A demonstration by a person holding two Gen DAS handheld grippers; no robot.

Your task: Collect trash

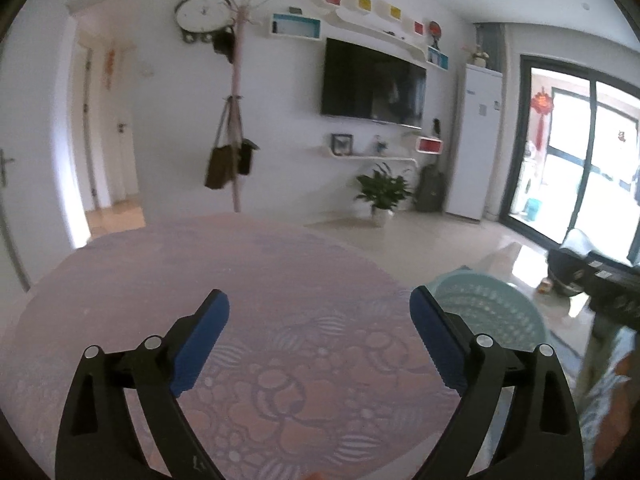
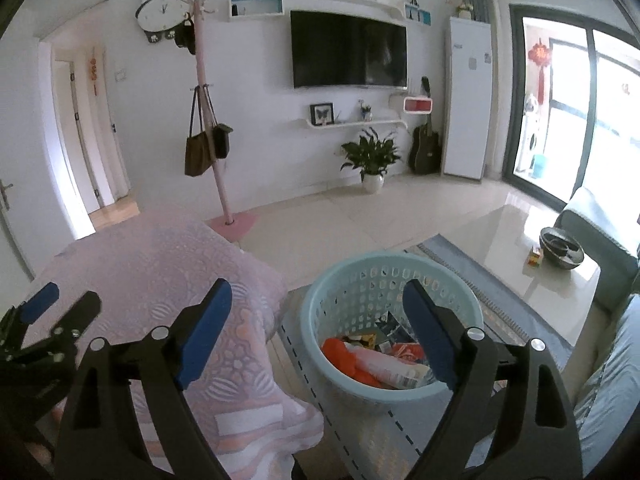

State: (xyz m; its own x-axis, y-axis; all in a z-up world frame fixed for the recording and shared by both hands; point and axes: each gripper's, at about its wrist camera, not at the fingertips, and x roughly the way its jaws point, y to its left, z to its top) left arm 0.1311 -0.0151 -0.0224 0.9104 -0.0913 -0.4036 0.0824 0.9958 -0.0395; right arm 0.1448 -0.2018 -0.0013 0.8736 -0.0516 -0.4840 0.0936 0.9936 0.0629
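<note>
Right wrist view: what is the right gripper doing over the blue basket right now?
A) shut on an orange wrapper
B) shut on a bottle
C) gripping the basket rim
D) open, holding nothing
D: the right gripper has its jaws spread wide with nothing between them, above the blue basket that already holds trash.

Table sits low on the left, basket just right of it on the floor, trash piled inside. Rug runs under the basket. Behind, coat stand rises past the table's far edge (bags hanging off it), TV on the wall to its right, plant below the TV, guitar further right beside the fridge. Glass table lies right of the basket, with an ashtray on it.
</note>
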